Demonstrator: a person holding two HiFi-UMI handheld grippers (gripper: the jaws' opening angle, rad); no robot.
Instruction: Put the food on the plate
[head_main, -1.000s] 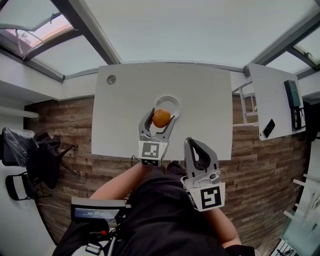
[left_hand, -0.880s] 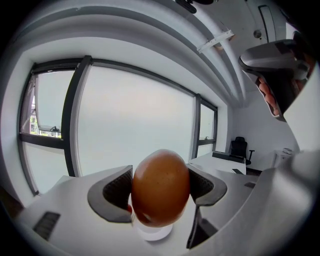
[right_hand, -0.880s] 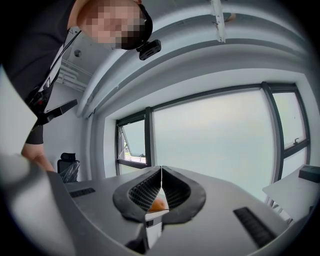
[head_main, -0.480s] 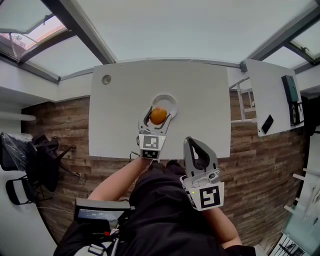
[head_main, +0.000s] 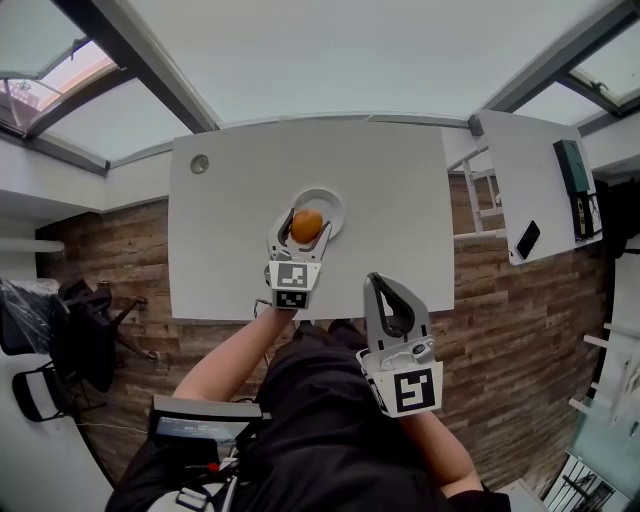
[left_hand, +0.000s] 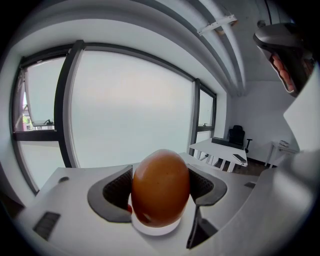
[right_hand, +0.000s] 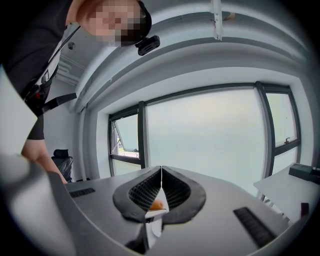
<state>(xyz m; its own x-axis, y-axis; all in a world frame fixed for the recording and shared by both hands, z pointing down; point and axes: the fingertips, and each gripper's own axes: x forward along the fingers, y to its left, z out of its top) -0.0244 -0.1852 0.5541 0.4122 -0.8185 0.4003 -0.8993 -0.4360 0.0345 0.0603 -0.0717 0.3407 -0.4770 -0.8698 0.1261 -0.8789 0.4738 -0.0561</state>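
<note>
An orange, egg-shaped piece of food (head_main: 306, 225) (left_hand: 160, 187) is gripped between the pads (left_hand: 116, 194) of my left gripper (head_main: 304, 222) (left_hand: 160, 194). It hangs just over or on the small white plate (head_main: 326, 196) (left_hand: 156, 230) near the middle of the white table (head_main: 390, 210); I cannot tell whether it touches. My right gripper (head_main: 379, 283) (right_hand: 160, 172) is shut and empty, held back by the person's body short of the table's front edge. Through its jaws I glimpse the orange food (right_hand: 157, 204).
A round grommet (head_main: 200, 163) sits in the table's far left corner. A second white table (head_main: 520, 190) to the right carries a phone (head_main: 527, 240) and a dark device (head_main: 570, 170). Black chairs (head_main: 60, 330) stand on the wooden floor at left.
My left gripper has carried the orange food forward from the plate's near edge to over the plate. The right gripper has kept its place, shut.
</note>
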